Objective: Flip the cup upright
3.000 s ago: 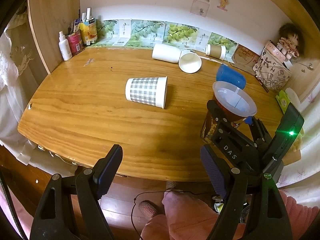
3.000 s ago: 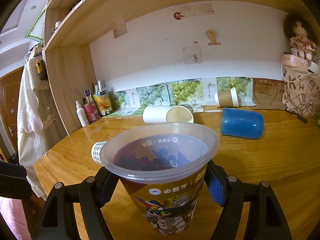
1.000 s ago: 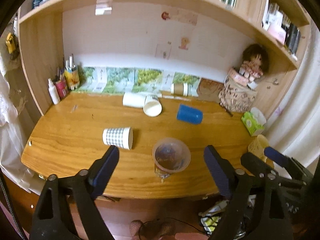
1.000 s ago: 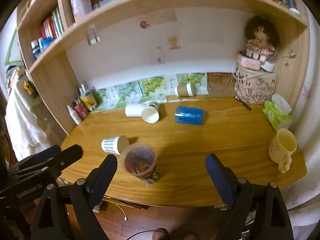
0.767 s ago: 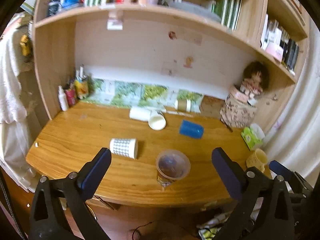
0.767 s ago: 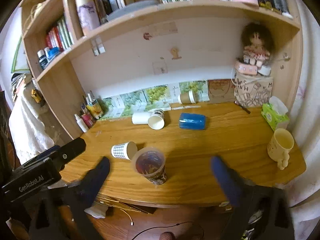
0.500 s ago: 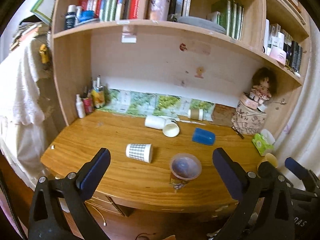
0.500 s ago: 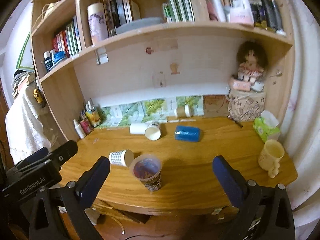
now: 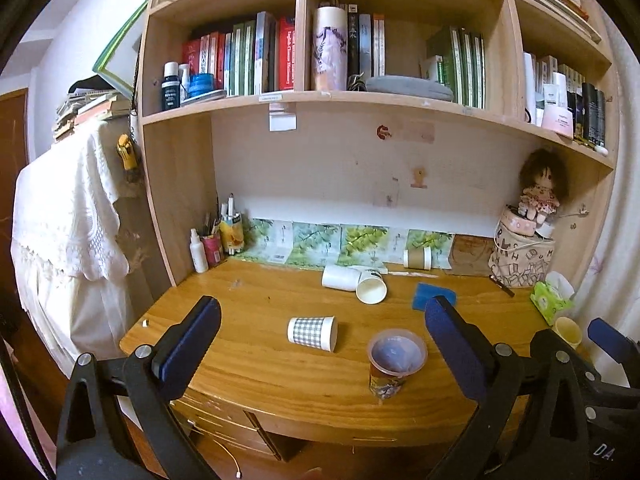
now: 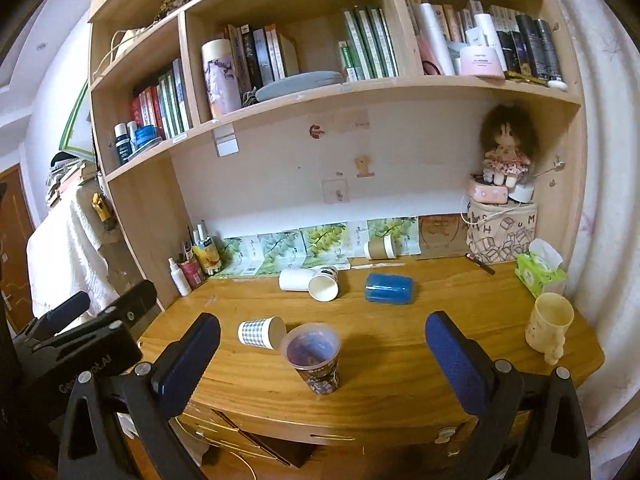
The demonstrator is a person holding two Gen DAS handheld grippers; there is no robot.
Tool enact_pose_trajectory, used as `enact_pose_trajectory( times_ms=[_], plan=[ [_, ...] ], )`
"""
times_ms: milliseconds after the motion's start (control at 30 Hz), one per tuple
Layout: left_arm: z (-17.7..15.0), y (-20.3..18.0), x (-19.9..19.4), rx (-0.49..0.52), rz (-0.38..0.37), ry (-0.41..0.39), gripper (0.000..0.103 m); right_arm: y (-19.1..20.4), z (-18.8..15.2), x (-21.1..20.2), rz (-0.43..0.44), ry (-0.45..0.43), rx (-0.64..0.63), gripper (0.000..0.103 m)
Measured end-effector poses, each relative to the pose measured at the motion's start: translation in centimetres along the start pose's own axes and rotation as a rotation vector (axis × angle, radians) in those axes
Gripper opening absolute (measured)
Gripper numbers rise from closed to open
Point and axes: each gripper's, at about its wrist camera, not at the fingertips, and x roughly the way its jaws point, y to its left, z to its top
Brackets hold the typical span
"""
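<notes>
A printed plastic cup [image 9: 395,364] stands upright near the desk's front edge; it also shows in the right wrist view [image 10: 314,354]. My left gripper [image 9: 322,350] is open and empty, held back from the desk. My right gripper [image 10: 322,354] is open and empty too, well back from the cup. A checked paper cup [image 9: 313,333] lies on its side left of the upright cup, also seen in the right wrist view [image 10: 260,333].
On the wooden desk [image 10: 400,364] lie a white paper cup [image 10: 316,282], a blue cup [image 10: 388,289] and a brown cup [image 10: 380,249], all on their sides. A cream mug [image 10: 550,326] stands at the right. Bottles [image 10: 192,266] stand at the back left. Bookshelves rise above.
My right gripper let go of the printed cup, which now stands upright. Both grippers pulled back and up from the desk, so the shelves have come into view.
</notes>
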Motion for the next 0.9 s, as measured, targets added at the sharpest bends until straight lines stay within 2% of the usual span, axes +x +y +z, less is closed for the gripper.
enact_pose_trajectory(
  times_ms=[367,900],
  plan=[
    [0.37,-0.81,-0.23,0.028,-0.019,-0.041,0.102,-0.46,-0.02,0.31,-0.040,0.008,0.012,0.103],
    [0.35,-0.67,0.27,0.020,-0.025,-0.031,0.102,-0.62,-0.02,0.84,-0.035,0.024,0.006,0.103]
  ],
)
